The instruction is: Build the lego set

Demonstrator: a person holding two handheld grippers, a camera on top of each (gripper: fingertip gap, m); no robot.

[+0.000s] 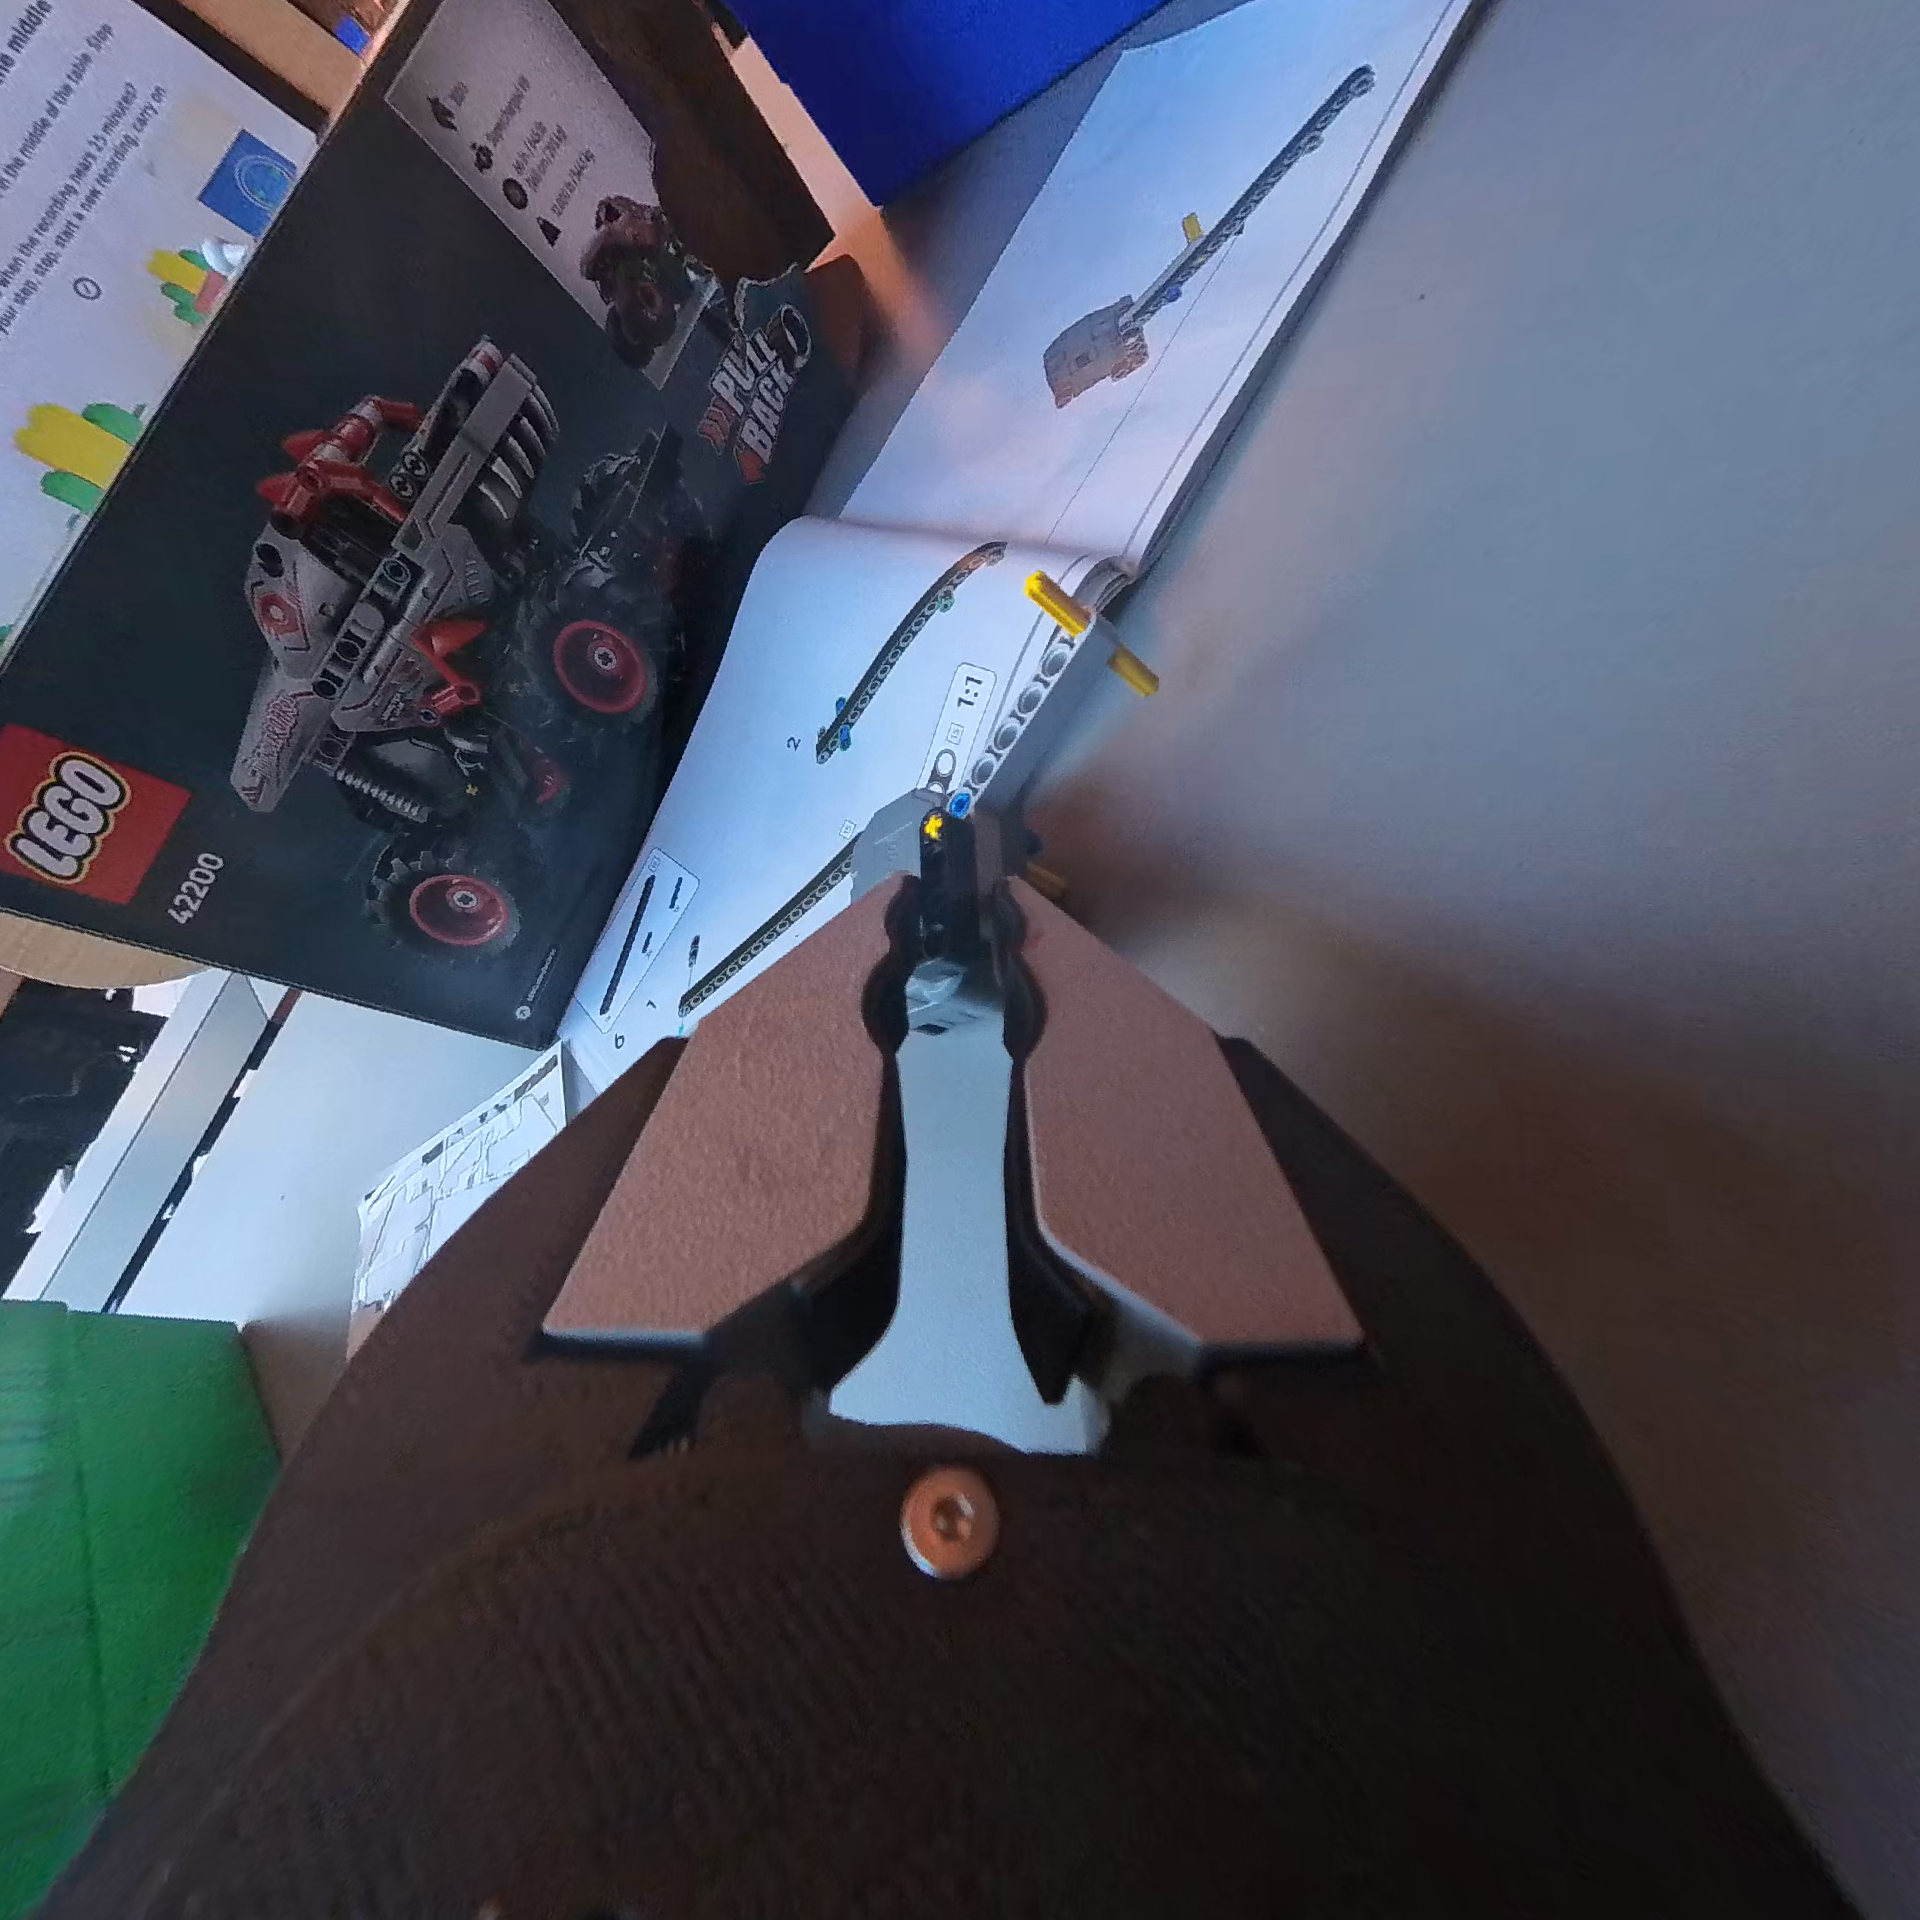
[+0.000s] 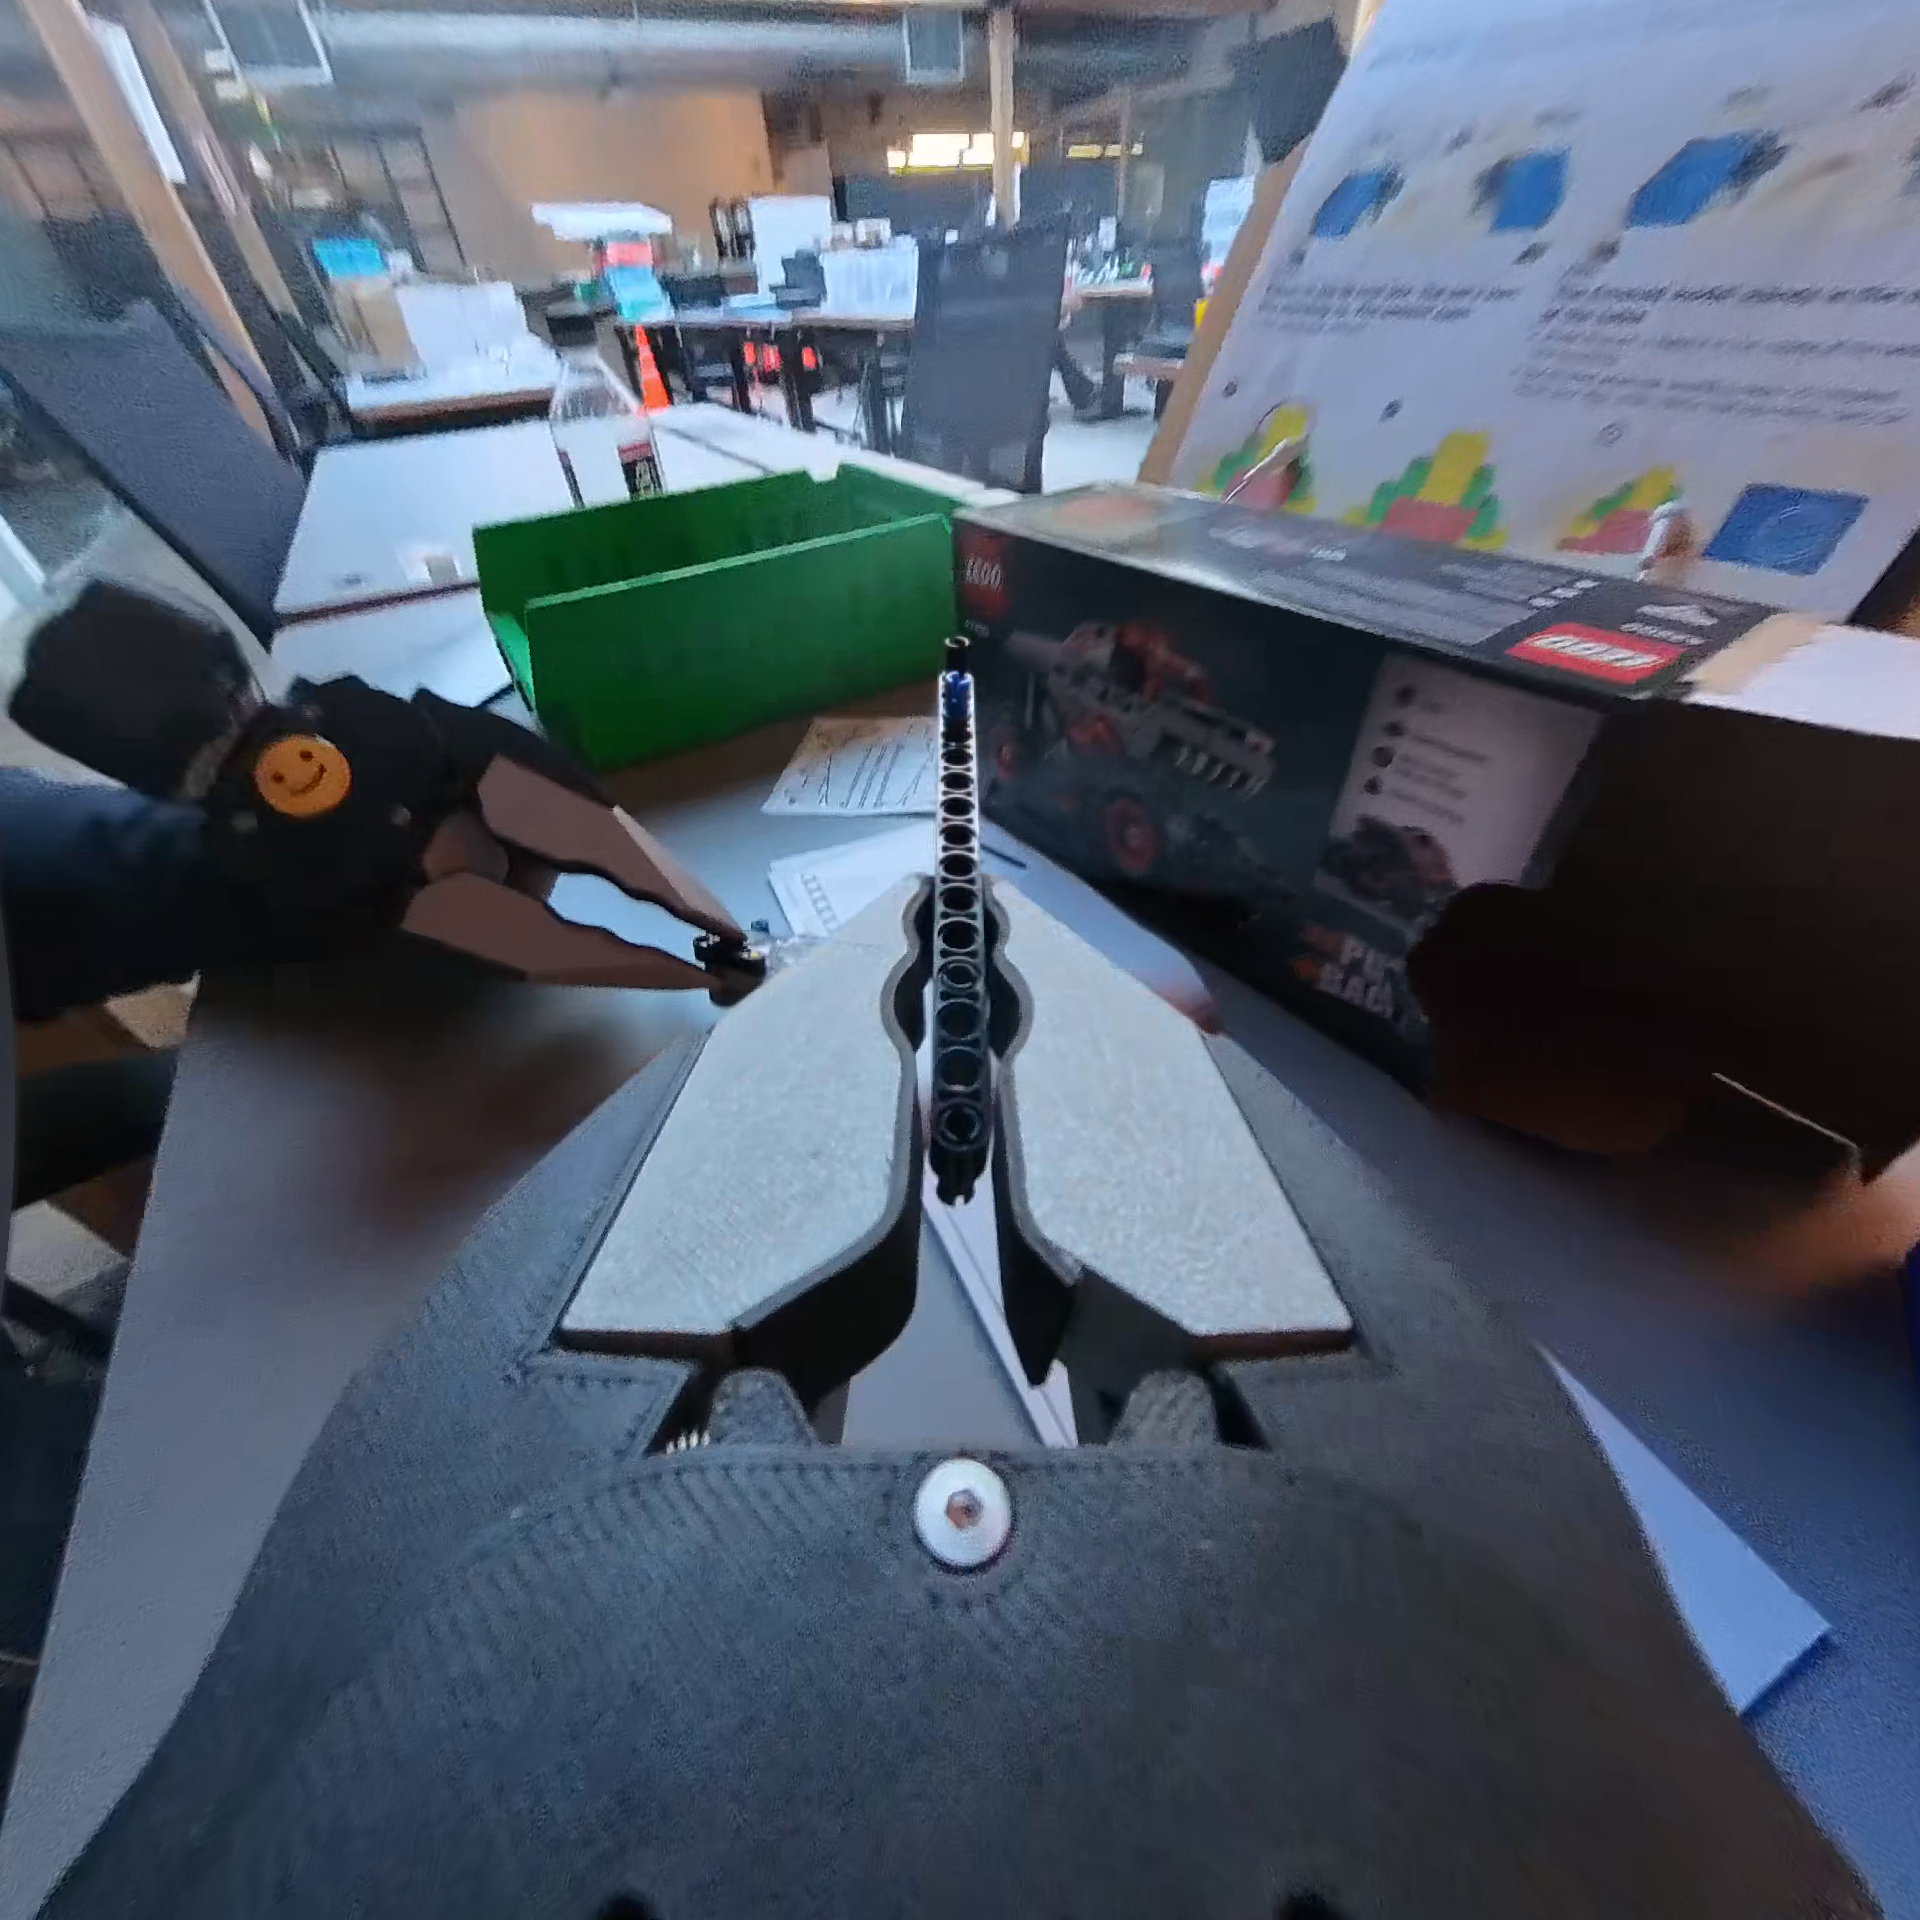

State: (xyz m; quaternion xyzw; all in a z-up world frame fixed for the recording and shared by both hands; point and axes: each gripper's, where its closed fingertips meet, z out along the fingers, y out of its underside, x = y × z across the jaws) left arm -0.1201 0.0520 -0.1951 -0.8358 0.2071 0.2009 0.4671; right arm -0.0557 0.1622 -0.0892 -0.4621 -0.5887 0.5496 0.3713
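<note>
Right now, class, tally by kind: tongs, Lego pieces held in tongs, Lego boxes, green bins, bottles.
Tongs: 2, left tongs and right tongs
Held Lego pieces: 2, black beam and grey-black assembly
Lego box: 1
Green bin: 1
Bottle: 1
Total: 7

Beyond your grey table (image 2: 312, 1091) you look into a long, open workroom: rows of tables (image 2: 790, 322) piled with boxes and white bins run toward the far wall, where a bright window (image 2: 951, 151) glows. Overhead you see a pale duct (image 2: 623, 42) running along the ceiling, with wooden posts (image 2: 1001, 104) rising to it. A dark chair back (image 2: 987, 343) stands past the table's far edge, and another chair (image 2: 156, 436) sits at its left.
</note>
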